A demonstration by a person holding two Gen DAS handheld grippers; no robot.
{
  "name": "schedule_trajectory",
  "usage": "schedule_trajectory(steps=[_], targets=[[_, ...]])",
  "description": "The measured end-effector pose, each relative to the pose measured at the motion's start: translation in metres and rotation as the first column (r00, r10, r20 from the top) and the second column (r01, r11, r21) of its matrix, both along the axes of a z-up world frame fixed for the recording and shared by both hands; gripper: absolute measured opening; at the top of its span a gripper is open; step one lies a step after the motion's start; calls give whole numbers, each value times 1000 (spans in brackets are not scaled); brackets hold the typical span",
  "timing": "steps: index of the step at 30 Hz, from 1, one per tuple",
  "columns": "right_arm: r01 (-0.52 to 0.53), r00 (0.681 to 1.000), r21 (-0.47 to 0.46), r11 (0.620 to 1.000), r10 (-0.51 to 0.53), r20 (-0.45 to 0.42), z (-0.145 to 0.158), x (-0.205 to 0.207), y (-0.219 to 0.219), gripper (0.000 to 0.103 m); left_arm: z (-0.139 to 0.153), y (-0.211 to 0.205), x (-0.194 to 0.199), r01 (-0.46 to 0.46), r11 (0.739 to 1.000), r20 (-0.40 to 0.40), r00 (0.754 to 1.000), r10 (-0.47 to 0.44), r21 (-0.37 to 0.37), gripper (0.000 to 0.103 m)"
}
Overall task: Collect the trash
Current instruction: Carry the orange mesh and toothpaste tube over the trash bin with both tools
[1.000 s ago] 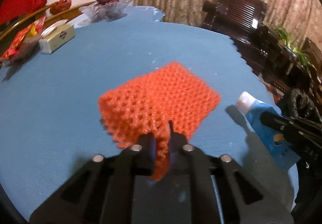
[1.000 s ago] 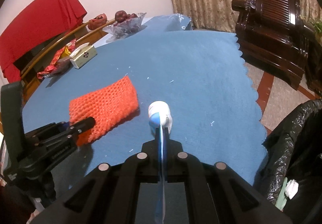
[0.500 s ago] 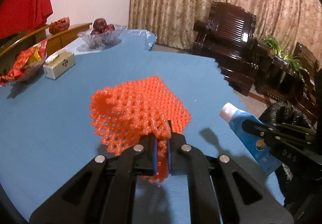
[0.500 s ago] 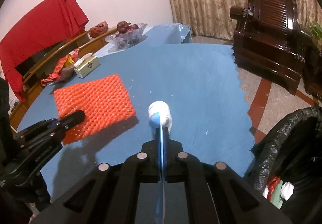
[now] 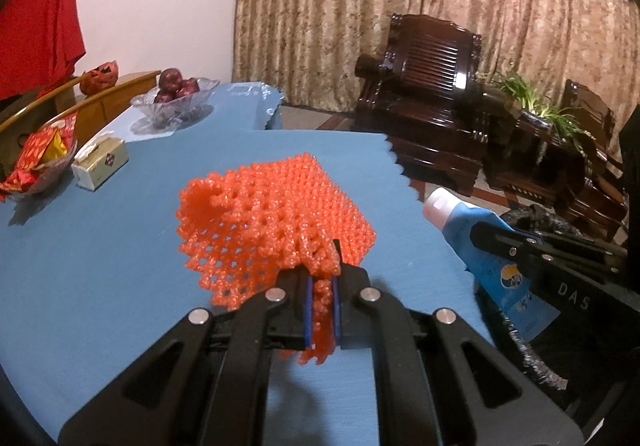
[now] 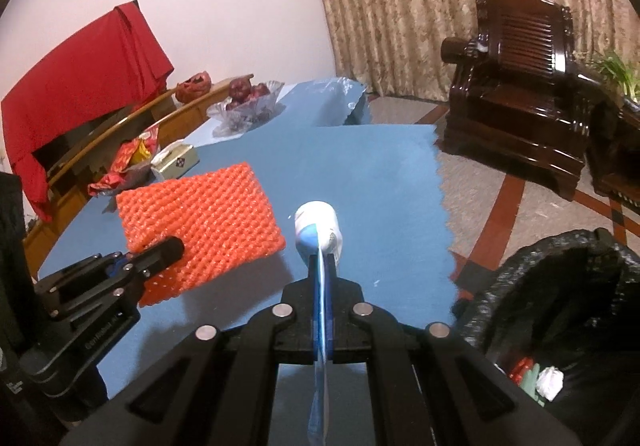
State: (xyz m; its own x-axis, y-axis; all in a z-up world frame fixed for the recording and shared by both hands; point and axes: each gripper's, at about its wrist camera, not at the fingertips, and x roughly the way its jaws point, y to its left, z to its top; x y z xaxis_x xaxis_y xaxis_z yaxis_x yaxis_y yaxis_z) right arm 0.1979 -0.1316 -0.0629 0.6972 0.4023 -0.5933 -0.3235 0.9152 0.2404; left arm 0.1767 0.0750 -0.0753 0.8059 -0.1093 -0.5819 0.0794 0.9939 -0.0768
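My left gripper (image 5: pixel 321 278) is shut on the near edge of an orange foam net (image 5: pixel 276 213) and holds it lifted above the blue tablecloth (image 5: pixel 100 246). The net (image 6: pixel 200 217) and left gripper (image 6: pixel 168 250) also show in the right wrist view. My right gripper (image 6: pixel 321 270) is shut on the flat end of a blue tube with a white cap (image 6: pixel 318 226), held in the air; the tube (image 5: pixel 480 246) and the right gripper (image 5: pixel 486 236) also show at the right of the left wrist view. A black trash bag (image 6: pixel 560 294) with scraps inside stands open at the lower right.
On the far left of the table are a tissue box (image 5: pixel 100 161), a bowl of red snack packets (image 5: pixel 36 157) and a glass fruit bowl (image 5: pixel 176 97). Dark wooden armchairs (image 6: pixel 520 85) stand beyond the table's right edge. A red cloth (image 6: pixel 88 57) hangs at the left.
Both grippers have risen. The left gripper lifted the orange net off the tablecloth, and the right gripper carried the tube up and toward the bag, which now shows more fully.
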Motion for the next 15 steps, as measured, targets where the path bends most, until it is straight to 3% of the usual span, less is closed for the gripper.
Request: schedule_trajectory(steps=[15], targets=[[126, 991, -6, 992, -126, 49, 24, -37, -68, 2, 20, -67, -15, 114, 993, 44, 993, -113, -21, 6]])
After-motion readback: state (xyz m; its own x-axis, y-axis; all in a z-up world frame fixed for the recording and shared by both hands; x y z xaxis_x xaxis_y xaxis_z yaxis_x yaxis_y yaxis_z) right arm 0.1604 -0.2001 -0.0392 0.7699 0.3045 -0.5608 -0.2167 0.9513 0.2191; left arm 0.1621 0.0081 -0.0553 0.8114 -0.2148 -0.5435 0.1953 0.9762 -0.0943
